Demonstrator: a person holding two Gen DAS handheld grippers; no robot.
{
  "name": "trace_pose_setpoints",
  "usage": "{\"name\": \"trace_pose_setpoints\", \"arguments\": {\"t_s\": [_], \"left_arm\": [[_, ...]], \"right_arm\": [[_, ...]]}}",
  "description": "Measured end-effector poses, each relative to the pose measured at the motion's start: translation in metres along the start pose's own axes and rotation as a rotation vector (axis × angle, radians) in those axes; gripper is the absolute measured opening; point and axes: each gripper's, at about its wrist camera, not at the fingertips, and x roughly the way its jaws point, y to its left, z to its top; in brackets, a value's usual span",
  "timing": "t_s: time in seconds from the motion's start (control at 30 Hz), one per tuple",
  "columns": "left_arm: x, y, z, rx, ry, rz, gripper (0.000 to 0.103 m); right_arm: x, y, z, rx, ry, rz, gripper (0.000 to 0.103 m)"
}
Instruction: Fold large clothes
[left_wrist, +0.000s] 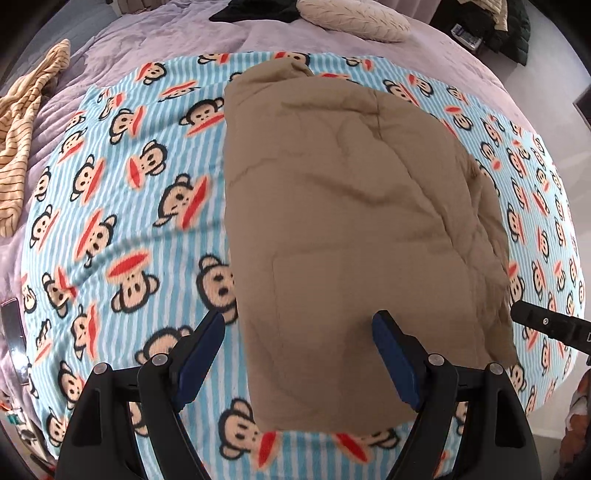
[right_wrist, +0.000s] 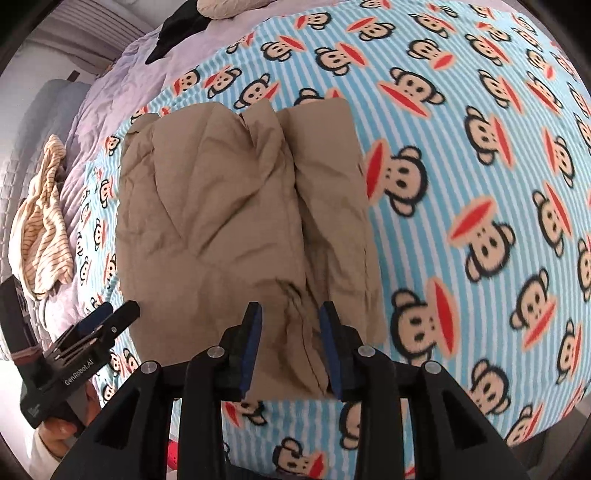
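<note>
A tan padded garment (left_wrist: 351, 221) lies folded in a bundle mid-blanket (left_wrist: 110, 184) on the bed. Both the left hand-held gripper (left_wrist: 299, 354) and right hand-held gripper (right_wrist: 290, 347) hover wide open, gripping nothing. It looks soft, bulky, light, probably springy; best pinched at its near edge.

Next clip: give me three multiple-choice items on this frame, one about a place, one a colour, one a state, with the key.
1. The tan garment lies on:
A. the monkey-print blanket
B. a wooden floor
C. a chair

2. The blanket's stripes are:
A. green and black
B. light blue and white
C. purple and yellow

3. The left gripper is:
A. shut on the garment
B. open, holding nothing
C. out of view

Key: A, blanket shows all round the garment; B, stripes plain in both views; B, fingers spread apart, nothing between them.
</note>
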Motion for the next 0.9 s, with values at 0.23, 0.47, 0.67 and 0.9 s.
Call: {"name": "trace_pose_setpoints", "arguments": {"t_s": [0.23,0.47,0.67,0.9], "left_arm": [[-0.015,-0.003,-0.011,0.015,-0.020,-0.006,0.083],[-0.031,-0.004,-0.022,-0.005,-0.051,0.002,0.083],[-0.050,-0.007,-0.036,-0.009,-0.081,0.035,0.083],[-0.082,-0.019,-0.051,-0.007,-0.120,0.085,0.103]], "right_arm": [[-0.014,0.006,-0.020,0.004,-0.021,-0.010,0.040],[-0.028,0.020,-0.032,-0.074,-0.042,-0.030,0.045],[-0.035,0.017,-0.041,-0.086,-0.053,-0.010,0.046],[-0.057,0.018,-0.051,-0.119,-0.092,0.003,0.046]]}}
